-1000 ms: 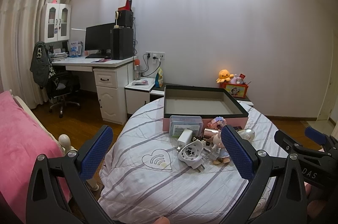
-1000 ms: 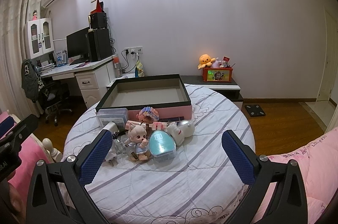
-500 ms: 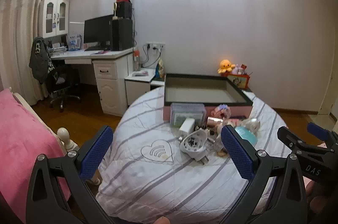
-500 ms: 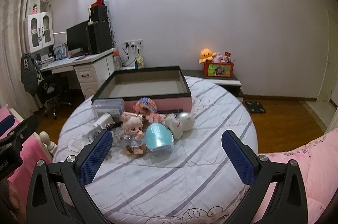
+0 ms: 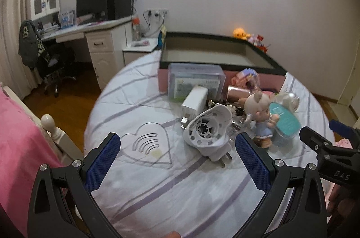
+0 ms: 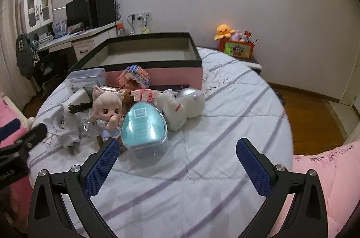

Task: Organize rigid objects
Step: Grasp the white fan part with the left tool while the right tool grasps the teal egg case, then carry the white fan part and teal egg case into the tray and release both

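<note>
The left gripper (image 5: pixel 177 148) hangs over the round table (image 5: pixel 157 193) with its blue-padded jaws spread wide and nothing between them. Just ahead of it, toward its right finger, lies a white plug-in adapter (image 5: pixel 208 132), round face tipped toward the camera and metal prongs pointing back at the gripper. Beyond that stands a white charger block (image 5: pixel 194 101), and behind the charger a clear plastic case (image 5: pixel 195 78) leans against the pink wall of a large open box (image 5: pixel 213 40) with a dark rim; the part of its inside that shows looks bare. A stitched heart shape (image 5: pixel 147 143) marks the striped cloth ahead of the left finger.

The right gripper (image 6: pixel 177 148) is likewise spread wide and holds nothing, low above the cloth. Directly in front of its left finger sits a teal egg-shaped case (image 6: pixel 144 127), and touching that case on the far left stands a small doll (image 6: pixel 108 110) with pale hair and pointed ears. To the right of the egg lies a white toy figure (image 6: pixel 174 112) against a silver dome-shaped object (image 6: pixel 191 101). Further ahead are pink building-block pieces (image 6: pixel 146 95) and a pastel block model (image 6: pixel 135 76) resting by the box wall. The whole heap sits between both grippers and the box, none of it inside. Part of the left gripper shows at the left edge of the right wrist view
</note>
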Demonstrator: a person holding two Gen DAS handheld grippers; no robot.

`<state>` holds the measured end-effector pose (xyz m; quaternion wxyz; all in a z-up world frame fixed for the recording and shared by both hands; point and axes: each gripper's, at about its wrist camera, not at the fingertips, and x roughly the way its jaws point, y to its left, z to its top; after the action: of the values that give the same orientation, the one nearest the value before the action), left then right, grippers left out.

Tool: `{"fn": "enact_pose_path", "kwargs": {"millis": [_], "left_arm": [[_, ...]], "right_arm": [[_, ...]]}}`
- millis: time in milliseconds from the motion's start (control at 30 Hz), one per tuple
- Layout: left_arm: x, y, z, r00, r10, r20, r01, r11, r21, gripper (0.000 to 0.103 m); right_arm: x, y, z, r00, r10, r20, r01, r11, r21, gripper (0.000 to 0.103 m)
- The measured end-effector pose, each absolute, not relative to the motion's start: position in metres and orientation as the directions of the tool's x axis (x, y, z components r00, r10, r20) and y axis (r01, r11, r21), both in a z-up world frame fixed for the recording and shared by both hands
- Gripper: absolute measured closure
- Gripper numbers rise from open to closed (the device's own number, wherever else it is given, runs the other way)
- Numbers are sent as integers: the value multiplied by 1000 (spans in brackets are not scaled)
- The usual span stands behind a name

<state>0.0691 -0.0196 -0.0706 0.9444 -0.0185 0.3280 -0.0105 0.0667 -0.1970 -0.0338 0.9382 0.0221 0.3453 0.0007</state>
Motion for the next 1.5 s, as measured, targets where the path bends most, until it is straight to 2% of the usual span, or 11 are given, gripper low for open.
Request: {"fn": "enact_pose_path", "kwargs": {"millis": [300,467,567,633,700,767,967,1000,1067,1233,1500], "left_arm": [[107,-37,-90,702,12,-712,-29,1000,-12,0],[119,-34,-102,659,2,-752,-63,997,-52,0],[119,-25,-106,652,-48,-757,-75,989,-128,1],[119,-26,-106,656,-48,-754,-63,991,-118,9],[120,-26,-105,657,-52,-752,-47,993,-110,26],[122,-24,-104,660,-66,-749,-24,994,-109,35],[129,-15,-102,648,-152,-747,90,988,-123,36],[129,-14,-102,646,-170,-744,114,985,-126,43],[129,-10,-99,637,-210,-742,148,978,-150,43],[128,4,-97,628,-277,-727,181,961,-210,43],[115,15,-90,645,-267,-716,153,963,-221,43]], "right_arm": [[106,-202,-55,667,101,-738,-87,995,57,0],[124,-205,-59,617,110,-779,-122,992,43,4],[129,-204,-64,588,172,-790,-141,984,109,5],[133,-202,-65,580,184,-794,-142,982,124,10],[136,-196,-66,575,191,-796,-149,981,128,21],[133,-189,-65,574,188,-797,-139,981,131,28],[125,-183,-63,592,146,-792,-39,987,154,29],[124,-181,-62,598,135,-790,-22,988,153,31],[122,-181,-61,599,141,-788,-15,986,166,44],[114,-178,-53,600,106,-793,12,990,141,44],[104,-183,-35,619,133,-774,-34,989,143,44]]}}
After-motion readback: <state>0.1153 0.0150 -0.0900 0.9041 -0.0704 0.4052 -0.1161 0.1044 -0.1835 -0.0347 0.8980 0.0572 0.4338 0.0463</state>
